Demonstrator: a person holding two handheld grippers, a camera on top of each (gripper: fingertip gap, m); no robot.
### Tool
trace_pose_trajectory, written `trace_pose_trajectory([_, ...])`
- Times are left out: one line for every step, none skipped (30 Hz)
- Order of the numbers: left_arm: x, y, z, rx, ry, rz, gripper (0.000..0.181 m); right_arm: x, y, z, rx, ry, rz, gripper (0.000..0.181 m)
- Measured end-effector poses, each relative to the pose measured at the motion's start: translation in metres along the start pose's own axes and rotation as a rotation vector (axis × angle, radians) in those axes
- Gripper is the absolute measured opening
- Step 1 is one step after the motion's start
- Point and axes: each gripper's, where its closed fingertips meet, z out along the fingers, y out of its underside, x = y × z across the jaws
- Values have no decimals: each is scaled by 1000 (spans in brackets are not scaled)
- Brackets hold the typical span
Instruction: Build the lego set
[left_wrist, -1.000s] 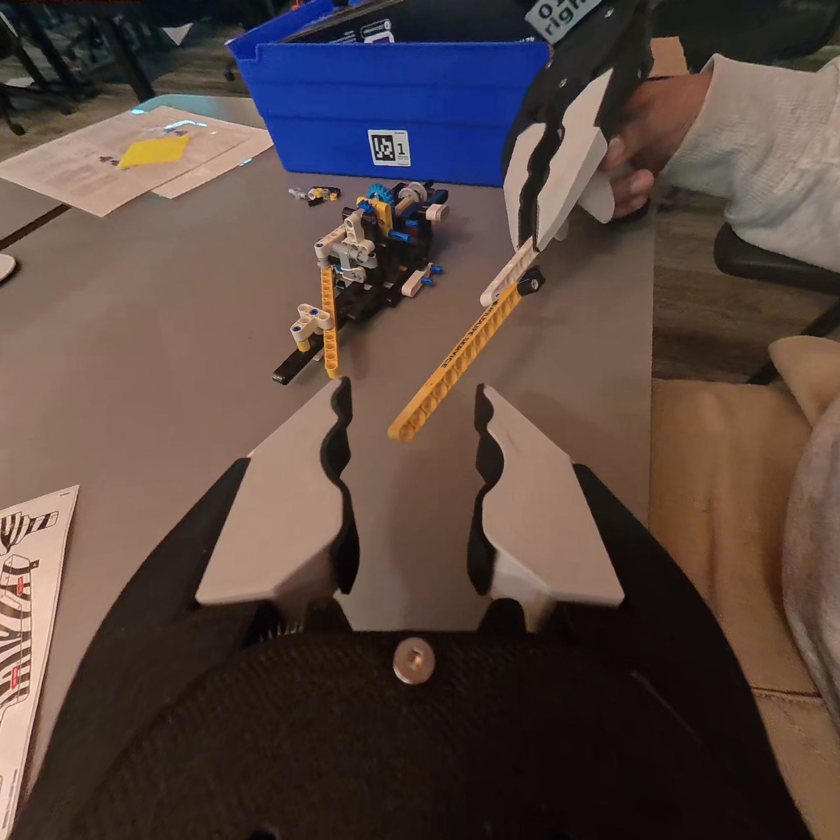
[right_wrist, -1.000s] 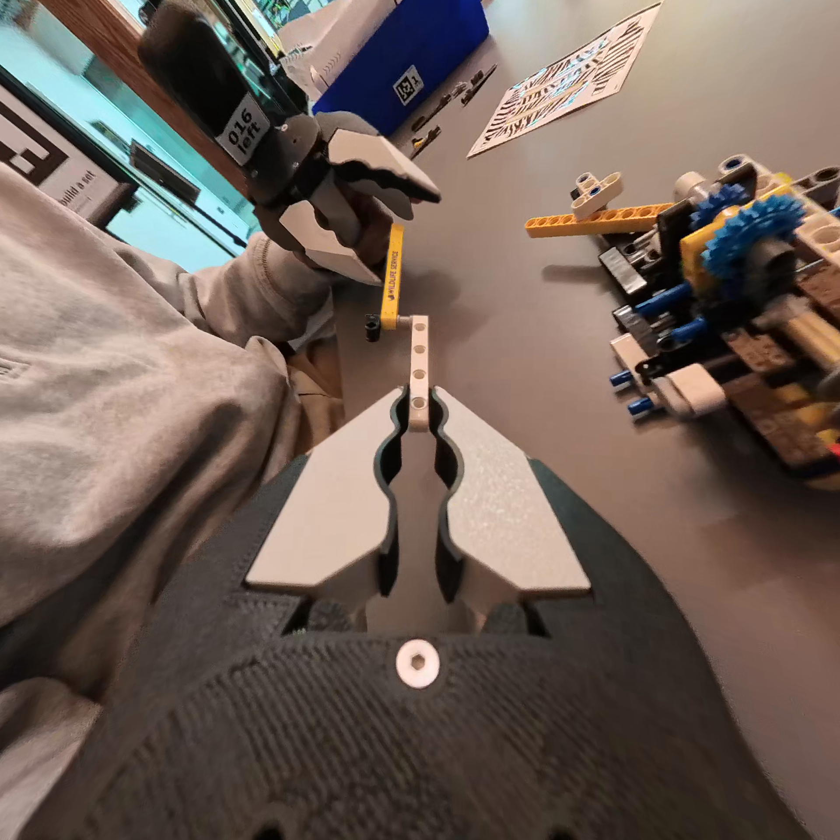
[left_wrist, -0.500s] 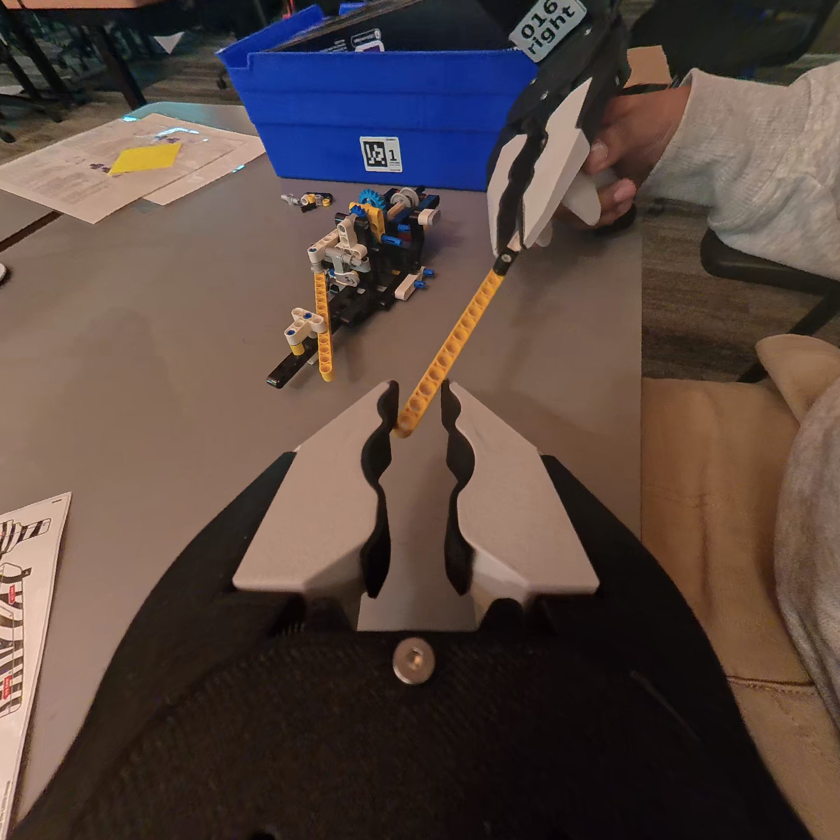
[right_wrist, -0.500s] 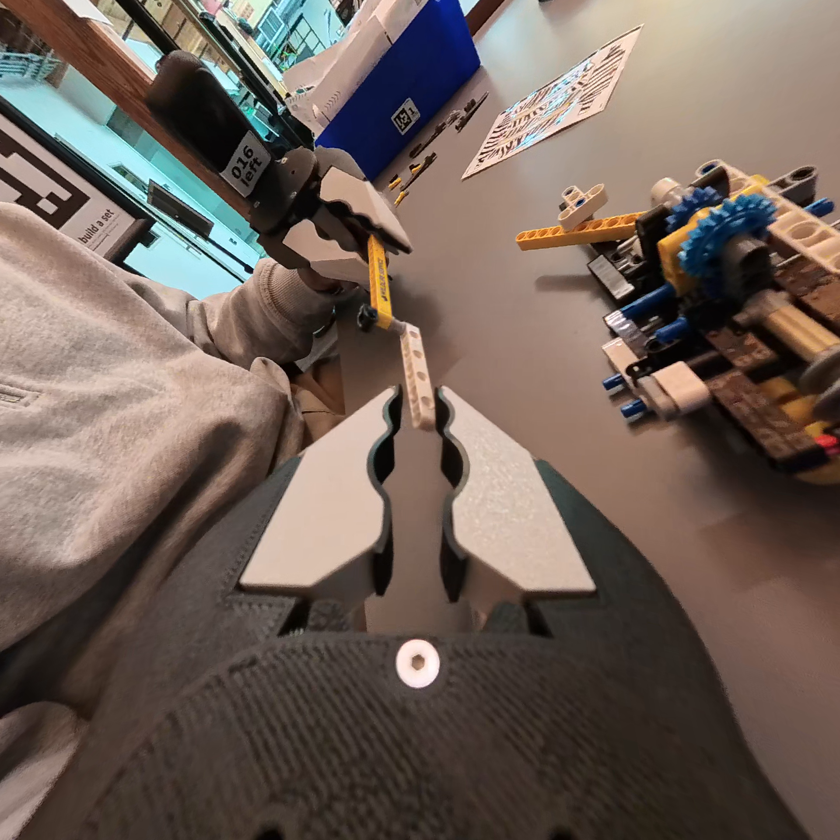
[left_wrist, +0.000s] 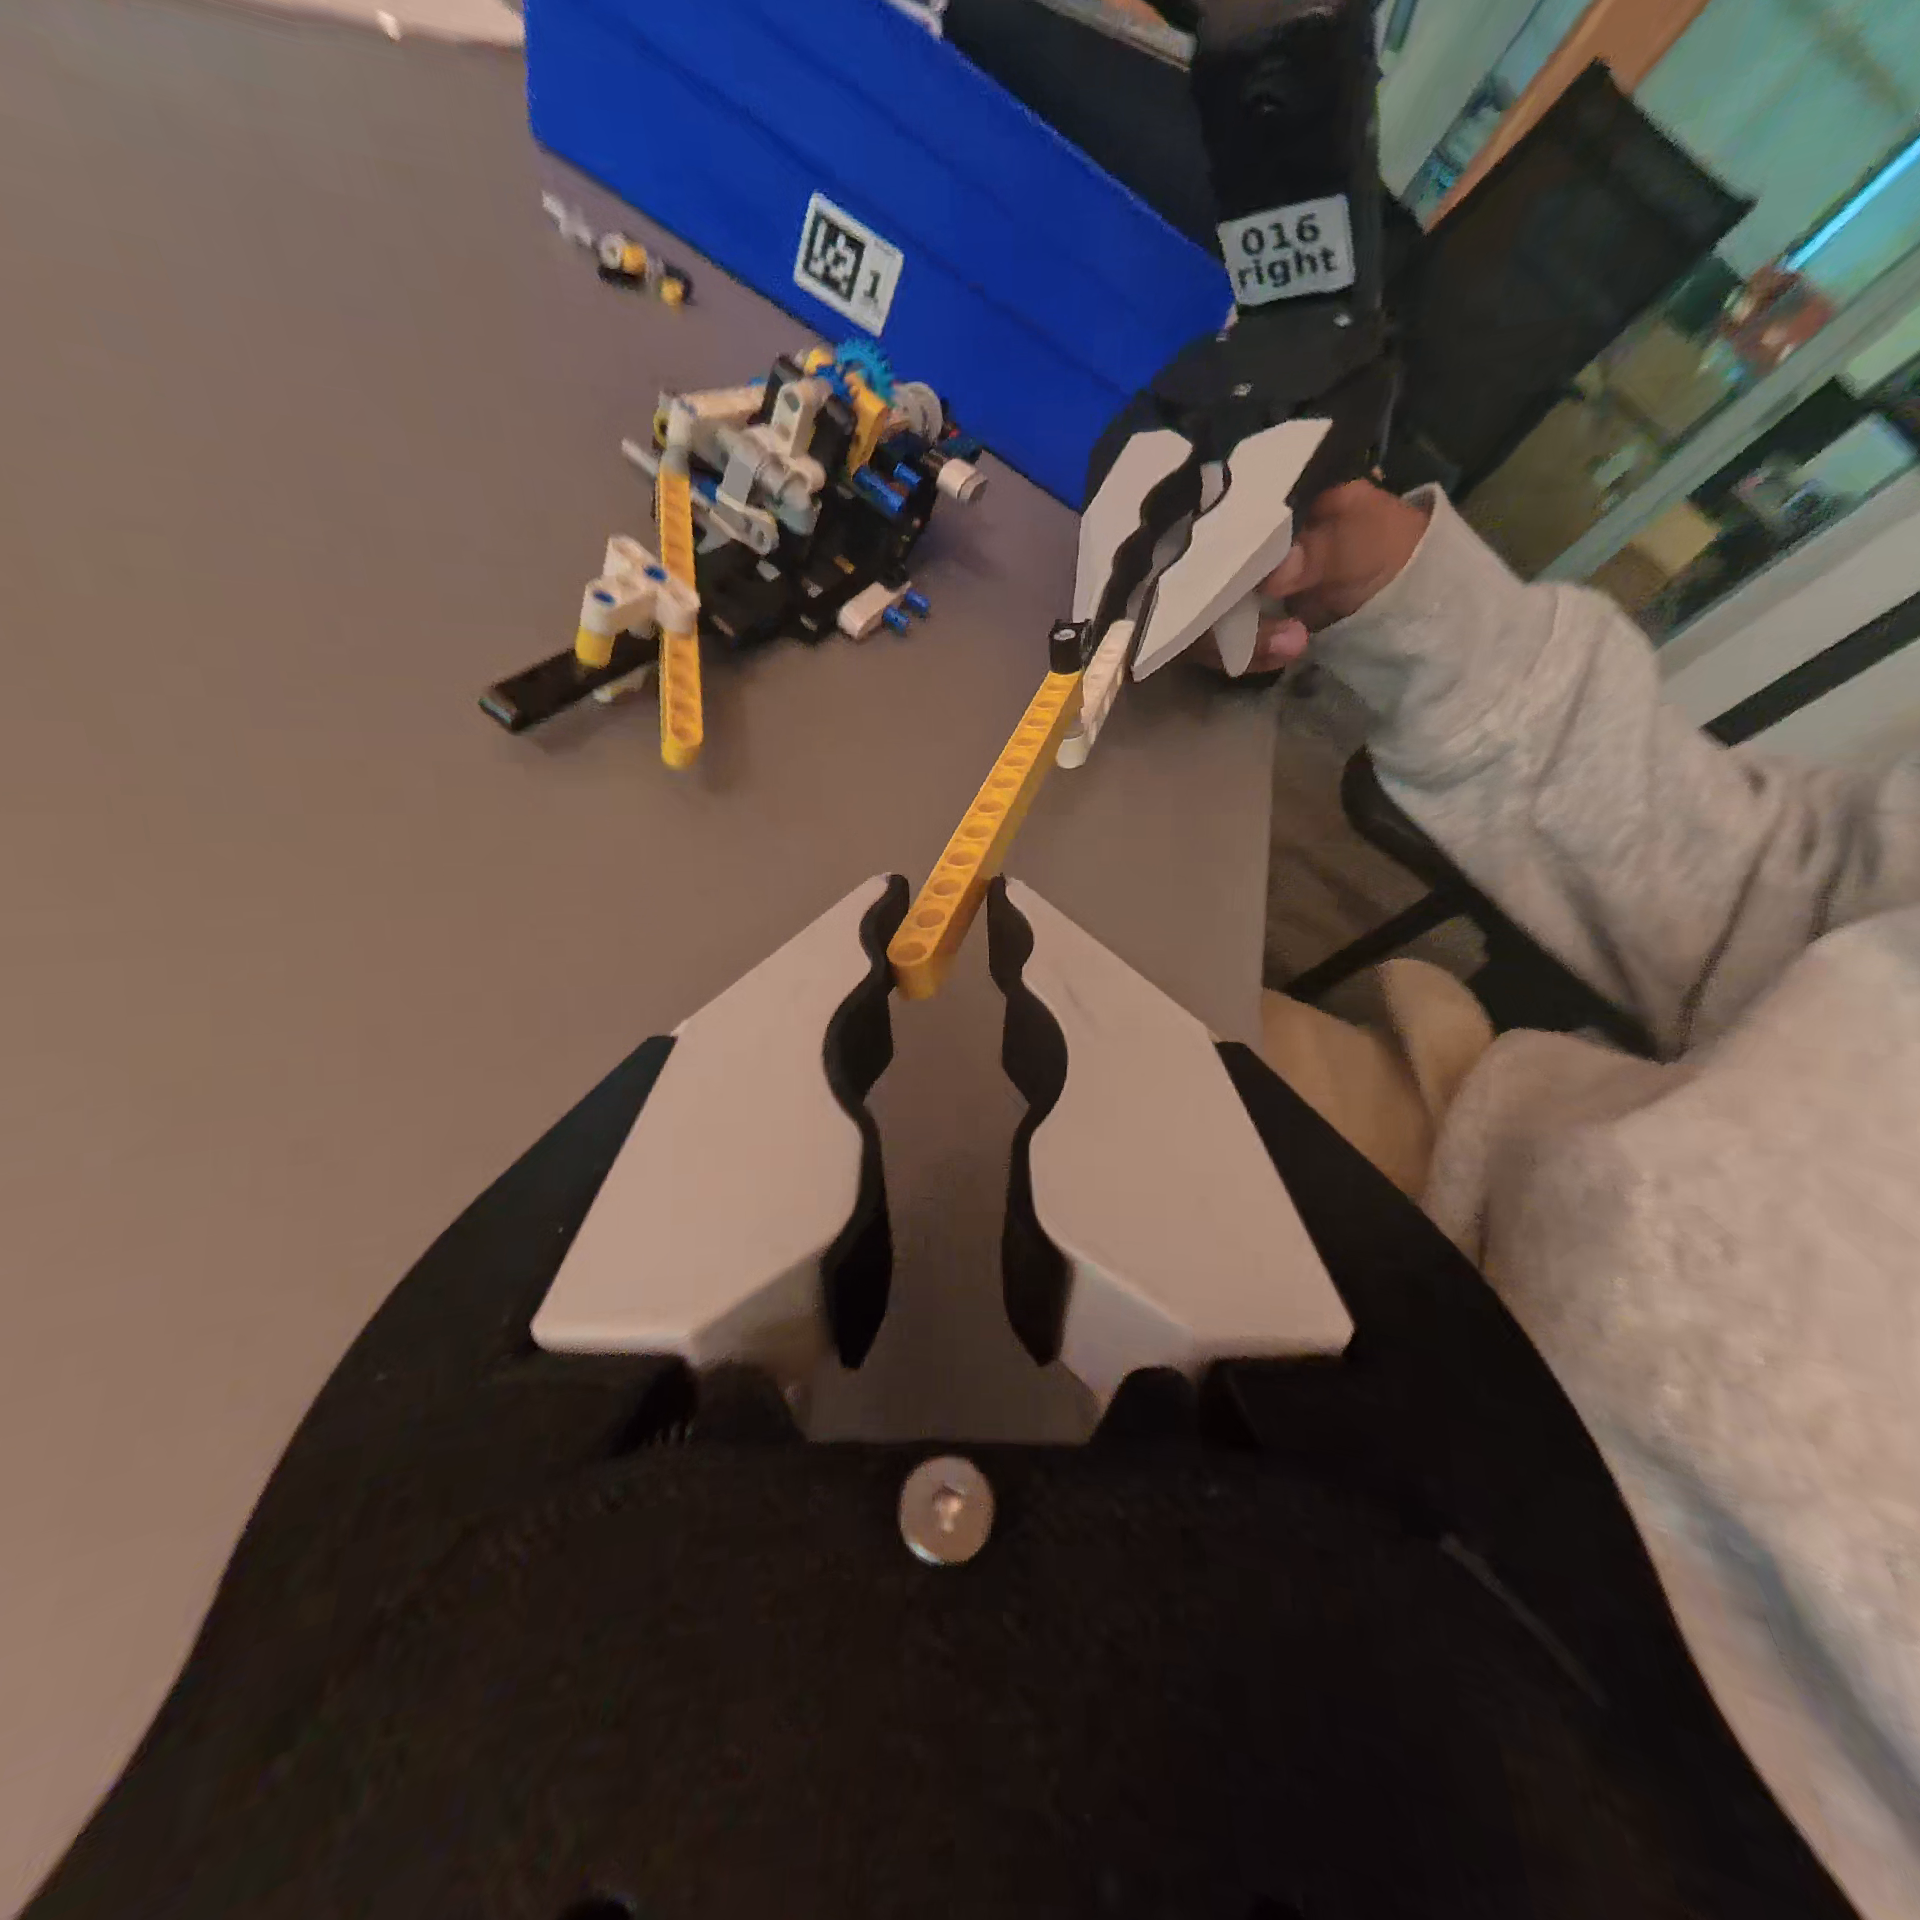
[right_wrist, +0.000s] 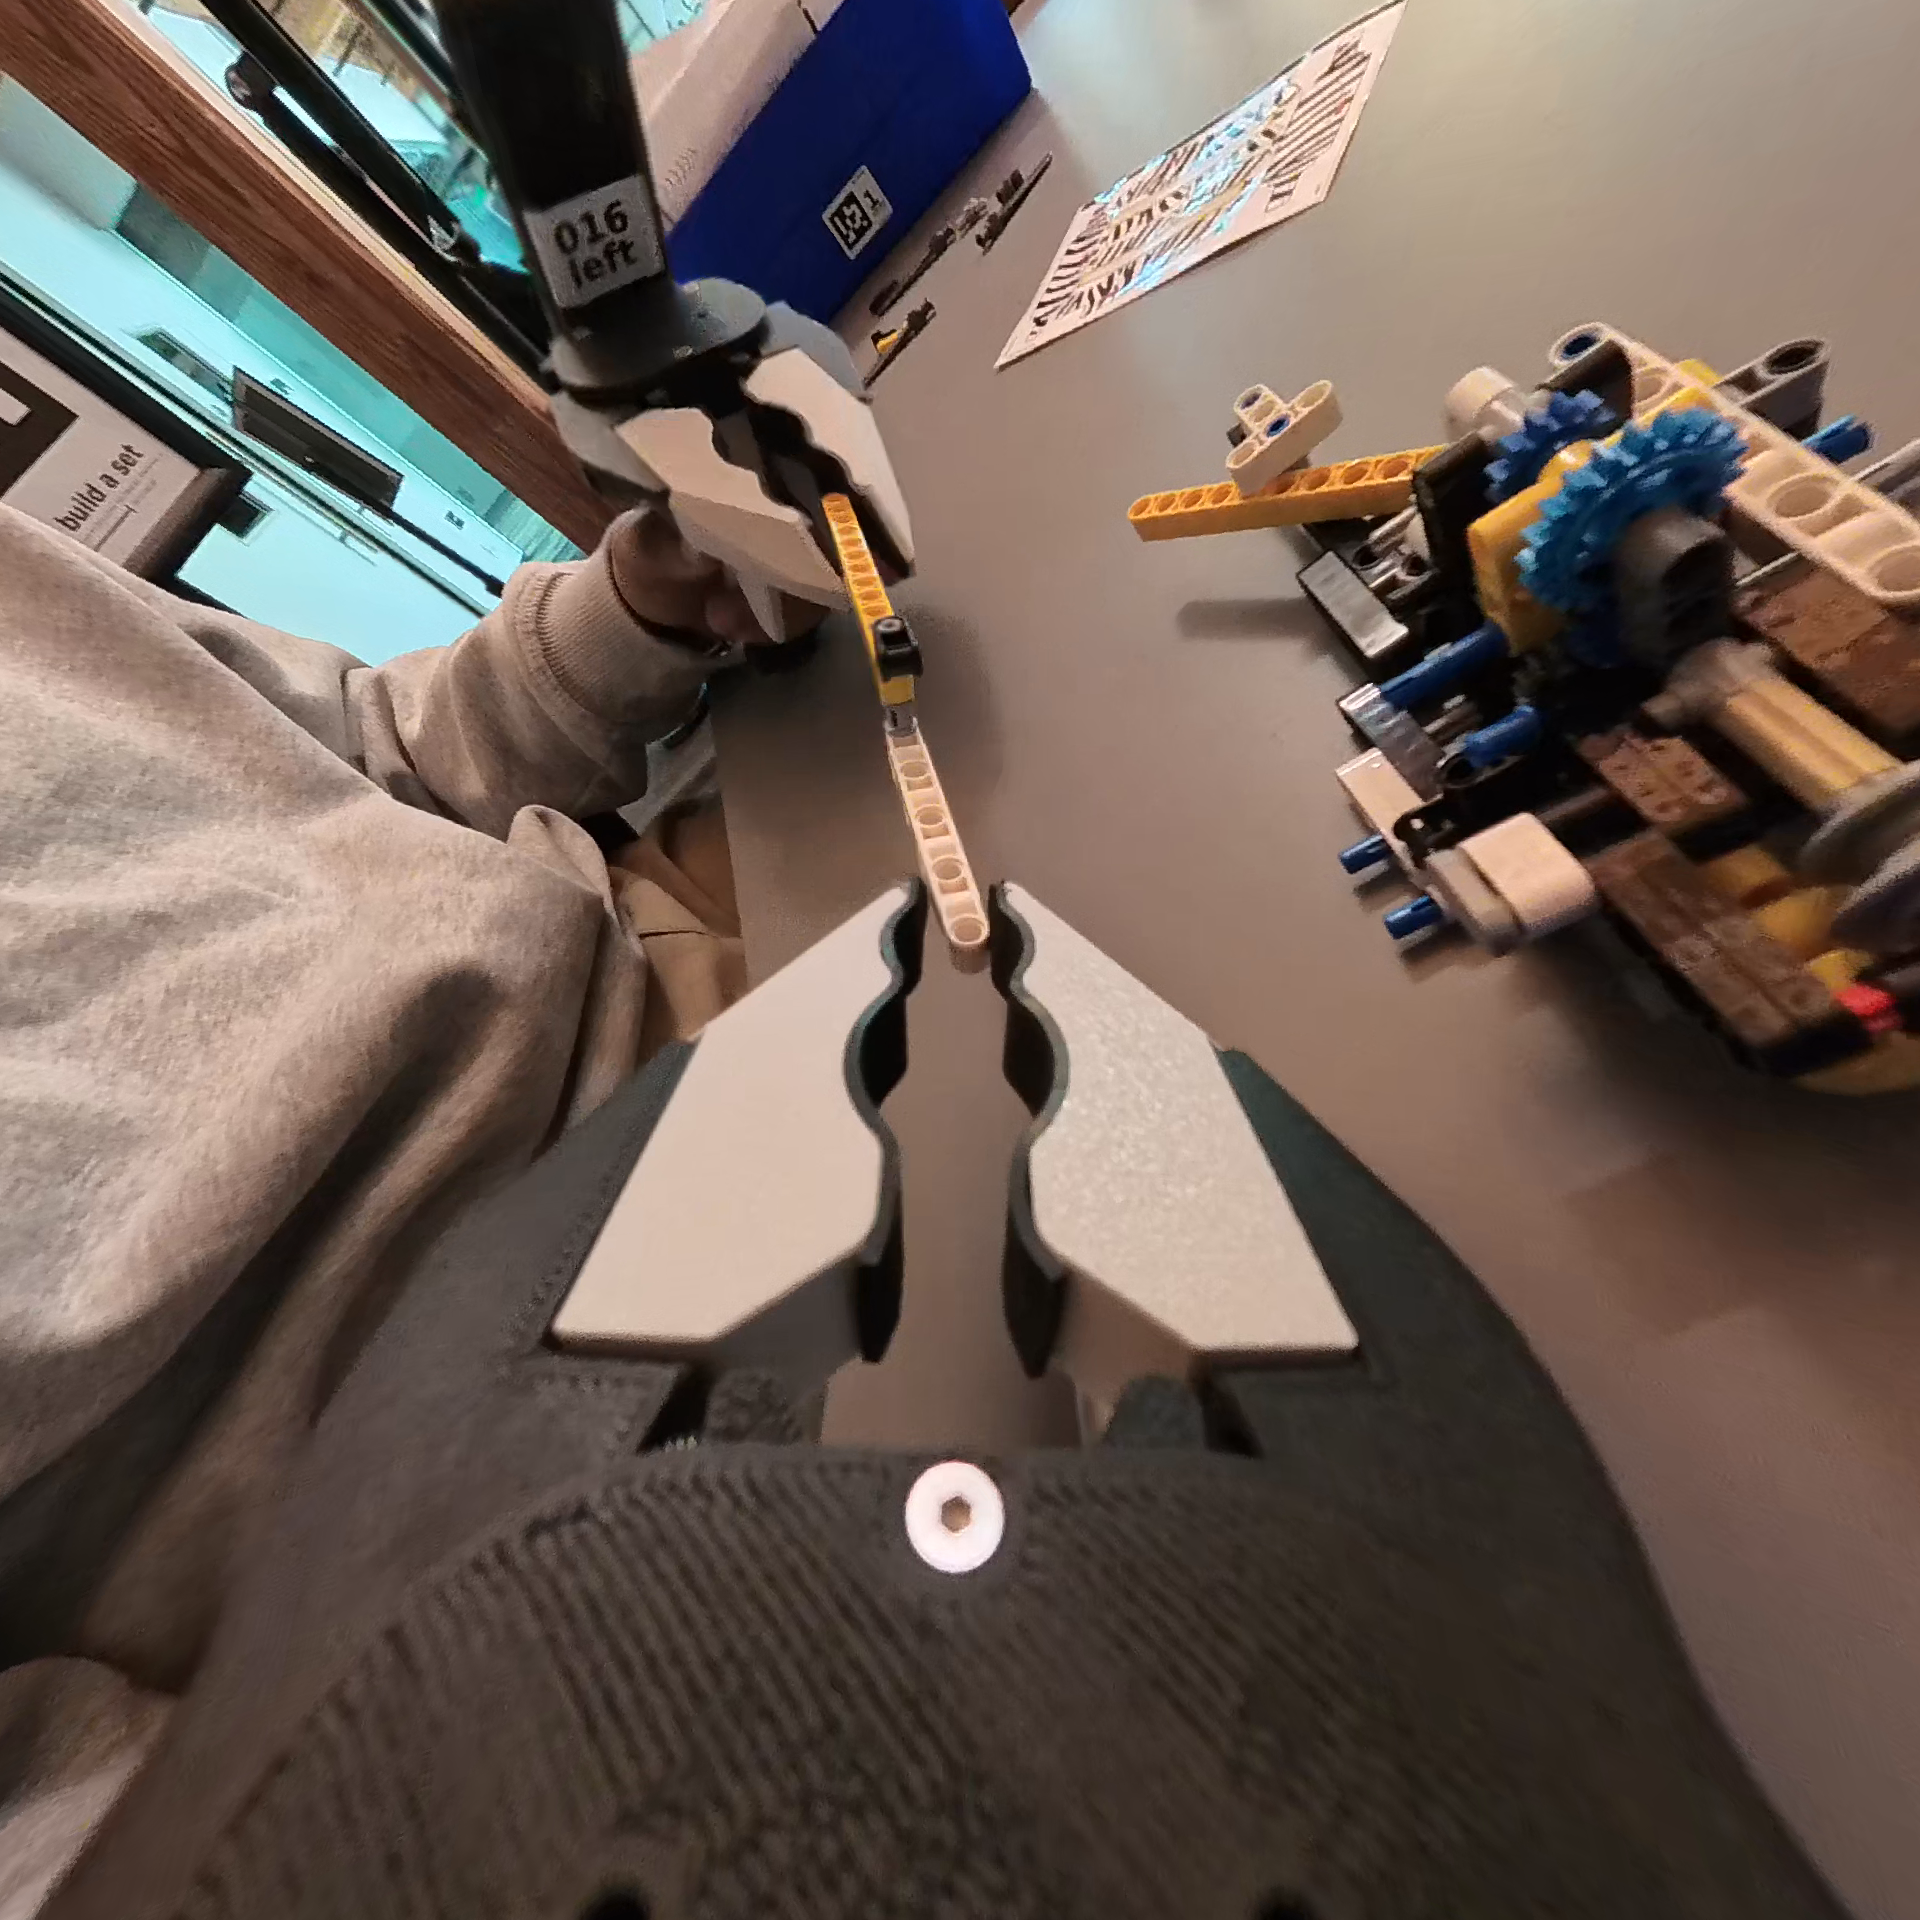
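Yellow beam (left_wrist: 987, 821), long, perforated, held in air over the grey table (left_wrist: 260, 883); long axis spans between grippers. Black pin (left_wrist: 1064, 634) joins it to white beam (right_wrist: 940, 831). Left gripper (left_wrist: 940, 914) pinches the yellow end; right gripper (right_wrist: 958, 914) pinches the white end. Partly built model (left_wrist: 769, 520) well apart.

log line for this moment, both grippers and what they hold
left gripper: shut on yellow beam | right gripper: shut on white beam | beams joined end to end, held above table | model: untouched
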Motion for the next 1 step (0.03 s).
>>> trace_pose_trajectory([-1,2,1,-8,17,-50,12,1,1,1,-6,9,1,9])
